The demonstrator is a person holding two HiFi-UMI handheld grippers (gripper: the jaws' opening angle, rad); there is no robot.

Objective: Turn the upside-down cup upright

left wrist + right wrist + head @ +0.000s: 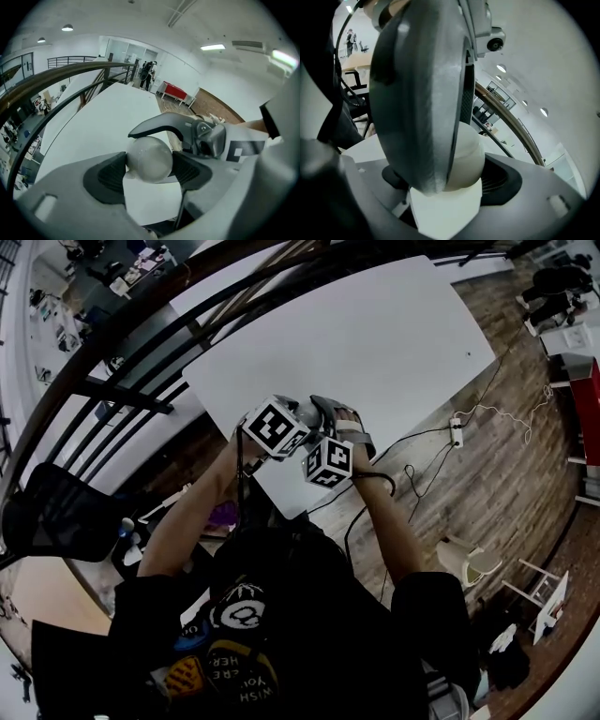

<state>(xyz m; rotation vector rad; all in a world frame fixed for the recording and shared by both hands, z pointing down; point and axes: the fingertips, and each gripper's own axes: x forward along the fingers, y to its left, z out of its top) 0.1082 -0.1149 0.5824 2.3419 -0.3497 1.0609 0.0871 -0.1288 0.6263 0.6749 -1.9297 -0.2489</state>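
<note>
A whitish rounded cup (307, 412) hangs just above the near corner of the white table (375, 343), with both grippers meeting on it. In the left gripper view the cup (150, 158) sits between both dark pads of my left gripper (149, 168), which touch its sides. One finger (159, 124) of the right gripper arches over its top. In the right gripper view the cup (469, 157) rests against the far pad of my right gripper (454, 180), and the left gripper's broad grey finger (417, 103) hides its near side. I cannot tell which way its mouth faces.
A dark curved railing (141, 352) runs past the table's far left side. Cables and a power strip (456, 432) lie on the wood floor to the right. A black chair (56, 512) stands at the left, and a white stool (469, 568) at the lower right.
</note>
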